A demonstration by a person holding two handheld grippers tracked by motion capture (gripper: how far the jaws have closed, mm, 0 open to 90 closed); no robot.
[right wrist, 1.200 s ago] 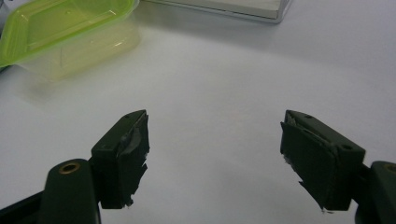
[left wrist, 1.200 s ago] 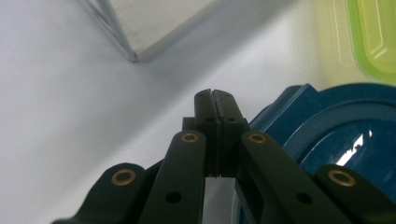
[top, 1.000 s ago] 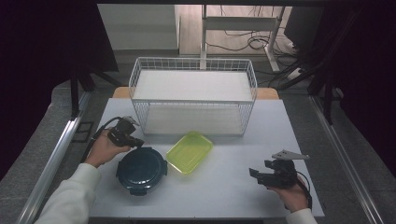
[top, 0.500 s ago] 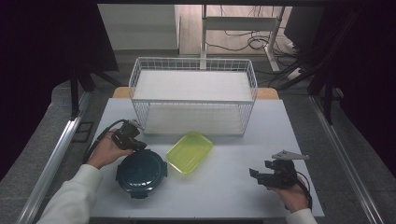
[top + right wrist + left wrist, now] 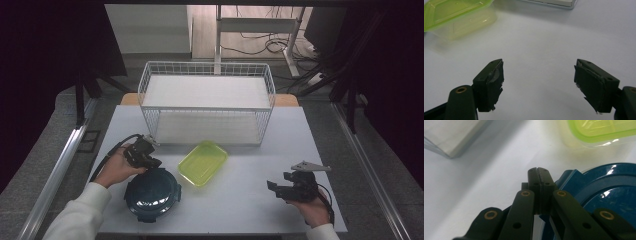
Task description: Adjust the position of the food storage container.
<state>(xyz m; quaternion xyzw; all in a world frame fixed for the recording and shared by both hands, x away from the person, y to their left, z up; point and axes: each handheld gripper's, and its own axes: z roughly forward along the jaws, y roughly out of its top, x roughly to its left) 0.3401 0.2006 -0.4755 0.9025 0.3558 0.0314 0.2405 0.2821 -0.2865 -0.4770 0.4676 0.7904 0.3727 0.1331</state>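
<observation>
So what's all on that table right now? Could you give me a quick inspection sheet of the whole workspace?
Surface: white table, bare between the items.
Job's things: round dark blue container with its lid on, at the near left; lime green container lidded, mid-table, apart from the blue one.
Clutter: nothing seen.
Grippers: left gripper jaws shut with nothing between them, at the blue container's edge; whether it touches is unclear. Right gripper jaws open and empty, over bare table at the near right.
Cables: black cable trailing from the left gripper; more cables on the floor beyond the table.
Surroundings: white wire basket at the table's far side, empty; dark curtains on both sides.
</observation>
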